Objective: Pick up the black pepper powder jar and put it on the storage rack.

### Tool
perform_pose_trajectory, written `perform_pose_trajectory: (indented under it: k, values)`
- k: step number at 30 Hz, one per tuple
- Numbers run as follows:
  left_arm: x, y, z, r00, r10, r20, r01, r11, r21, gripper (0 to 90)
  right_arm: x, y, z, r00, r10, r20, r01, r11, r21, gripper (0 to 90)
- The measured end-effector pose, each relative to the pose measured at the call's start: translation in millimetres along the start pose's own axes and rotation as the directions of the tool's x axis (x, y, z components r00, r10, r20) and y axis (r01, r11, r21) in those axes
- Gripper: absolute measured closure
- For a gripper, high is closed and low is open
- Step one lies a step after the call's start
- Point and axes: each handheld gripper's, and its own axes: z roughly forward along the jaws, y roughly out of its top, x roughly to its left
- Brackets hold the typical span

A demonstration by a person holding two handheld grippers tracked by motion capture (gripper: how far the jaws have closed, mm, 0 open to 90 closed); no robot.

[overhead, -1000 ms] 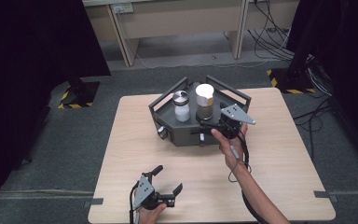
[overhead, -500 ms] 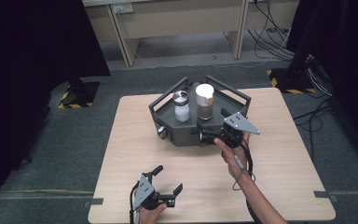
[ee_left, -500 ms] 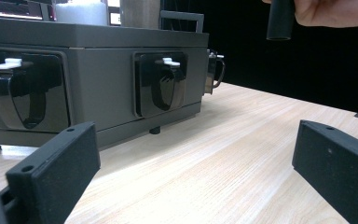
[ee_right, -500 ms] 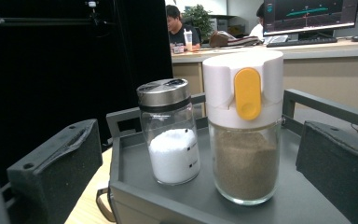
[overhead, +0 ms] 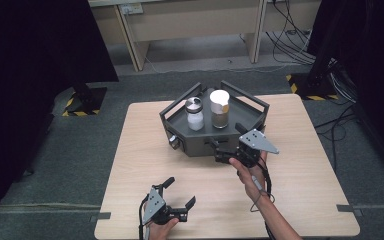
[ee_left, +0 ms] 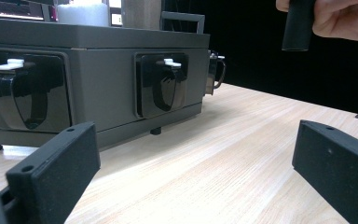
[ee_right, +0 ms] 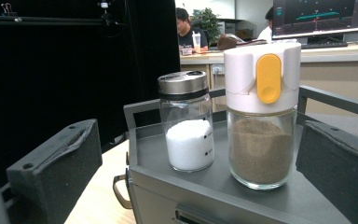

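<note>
At the bottom centre of the high view, the left gripper (overhead: 177, 195) sits low over the pale wood-grain table (overhead: 130, 165), its two blocky matte-black jaws spread wide with nothing between them. In the left gripper view those jaws rise from the lower corners, rectangular and slightly pitted, framing bare laminate.

Just right of centre in the high view, the right gripper (overhead: 219, 151) is held by a hand (overhead: 247, 170) at the near edge of the dark grey caddy (overhead: 200, 142); a flat grey three-cornered plate caps it and a thin cable trails along the forearm. Its jaws are released too, standing well apart in the lower corners of the right gripper view, with both jars seen between them but farther off, untouched.

The caddy is an angular, many-sided box of smooth matte grey with a raised rail round its top tray. The left gripper view shows its front face at the upper left, carrying two glossy black recessed panels with small white tabs.

On the tray stand two jars, just beside each other. The salt jar (ee_right: 186, 123) is clear glass, cylindrical, with a brushed-metal cap and fine white grains filling its lower part. The pepper jar (ee_right: 262, 116), right of centre in that view, is taller and wider, clear glass packed with brown powder under a chunky white plastic lid bearing an oval yellow button.
</note>
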Motion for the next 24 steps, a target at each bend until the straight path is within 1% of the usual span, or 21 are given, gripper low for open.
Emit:
perform_pose_trajectory:
  k: [6, 10, 16, 24]
  values:
    - [0.0, -0.2, 0.0, 1.0000, -0.001, 0.000, 0.001, 1.0000, -0.002, 0.1, 1.0, -3.0, -4.9, 1.0000, -0.006, -0.002, 0.006, 1.000, -0.003, 0.3]
    - [-0.1, 0.0, -0.2, 1.0000, 0.000, -0.001, 0.000, 1.0000, -0.002, 0.1, 2.7, -6.1, -8.5, 0.9998, -0.020, -0.003, 0.020, 1.000, -0.002, 0.3]
    - [-0.2, 0.2, -0.4, 1.0000, 0.001, -0.004, -0.001, 1.0000, -0.001, 0.1, 4.5, -14.7, -16.4, 0.9995, -0.030, -0.008, 0.030, 1.000, -0.002, 0.3]
    - [-0.4, 0.2, -0.7, 1.0000, 0.001, -0.007, -0.001, 1.0000, -0.003, 0.1, 5.6, -26.7, -28.1, 0.9995, -0.013, -0.027, 0.013, 1.000, 0.002, 0.3]
